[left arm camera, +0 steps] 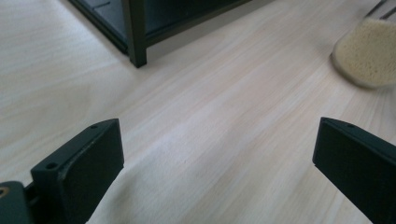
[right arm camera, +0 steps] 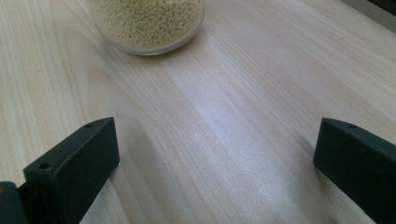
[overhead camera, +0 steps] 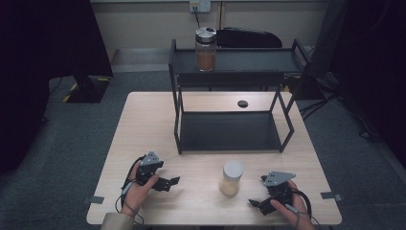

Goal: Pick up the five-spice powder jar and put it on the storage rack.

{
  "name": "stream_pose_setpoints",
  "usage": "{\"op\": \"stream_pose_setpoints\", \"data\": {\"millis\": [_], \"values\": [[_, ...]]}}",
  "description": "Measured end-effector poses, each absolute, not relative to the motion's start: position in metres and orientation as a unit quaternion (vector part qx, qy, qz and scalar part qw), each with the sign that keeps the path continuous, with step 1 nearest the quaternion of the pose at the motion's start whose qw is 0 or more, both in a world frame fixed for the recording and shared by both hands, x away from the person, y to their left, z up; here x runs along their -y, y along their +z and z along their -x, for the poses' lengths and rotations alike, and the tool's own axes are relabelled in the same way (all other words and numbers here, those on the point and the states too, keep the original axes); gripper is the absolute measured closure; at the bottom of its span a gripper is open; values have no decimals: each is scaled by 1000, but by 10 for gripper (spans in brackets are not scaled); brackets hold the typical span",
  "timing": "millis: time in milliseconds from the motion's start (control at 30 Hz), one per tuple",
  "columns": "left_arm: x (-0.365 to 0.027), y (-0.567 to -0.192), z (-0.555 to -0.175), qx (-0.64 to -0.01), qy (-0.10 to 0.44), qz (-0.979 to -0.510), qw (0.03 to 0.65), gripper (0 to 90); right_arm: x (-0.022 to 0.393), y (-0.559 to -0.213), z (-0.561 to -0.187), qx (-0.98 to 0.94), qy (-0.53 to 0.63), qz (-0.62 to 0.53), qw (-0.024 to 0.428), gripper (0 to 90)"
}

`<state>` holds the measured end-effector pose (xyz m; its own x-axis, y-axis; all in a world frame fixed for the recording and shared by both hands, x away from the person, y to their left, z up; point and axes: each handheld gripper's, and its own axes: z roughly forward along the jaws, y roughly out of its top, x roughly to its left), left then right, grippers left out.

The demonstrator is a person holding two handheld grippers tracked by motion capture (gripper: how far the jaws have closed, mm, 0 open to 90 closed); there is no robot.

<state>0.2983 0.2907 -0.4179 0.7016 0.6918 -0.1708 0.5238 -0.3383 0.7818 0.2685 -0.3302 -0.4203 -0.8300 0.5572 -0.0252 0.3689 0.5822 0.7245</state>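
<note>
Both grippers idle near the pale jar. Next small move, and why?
Probably ease the right gripper forward toward the pale jar. Its jaws stand wide open with bare table between them, and in the right gripper view the jar's base lies just ahead, slightly to one side. The left gripper is open too, but it sees the jar farther off, at the edge.

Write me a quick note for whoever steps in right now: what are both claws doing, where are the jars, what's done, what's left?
Left gripper: open, holding nothing, low over the pale wooden table.
Right gripper: open, holding nothing, near the table's front edge.
Clear jar of pale yellow grains with a white lid: upright on the table between the grippers, untouched.
Clear jar of brown powder with a silver lid: on the top tier of the black metal two-tier shelf.
Done: apparently the brown jar.
Left: probably shelving the pale jar.
</note>
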Motion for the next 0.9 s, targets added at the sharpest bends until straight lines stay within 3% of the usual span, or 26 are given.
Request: {"op": "stream_pose_setpoints", "data": {"millis": [900], "values": [[-292,-423,-283,-330,145,-857,369,0,329,-420,-268,-881,372,-264,126,0]]}}
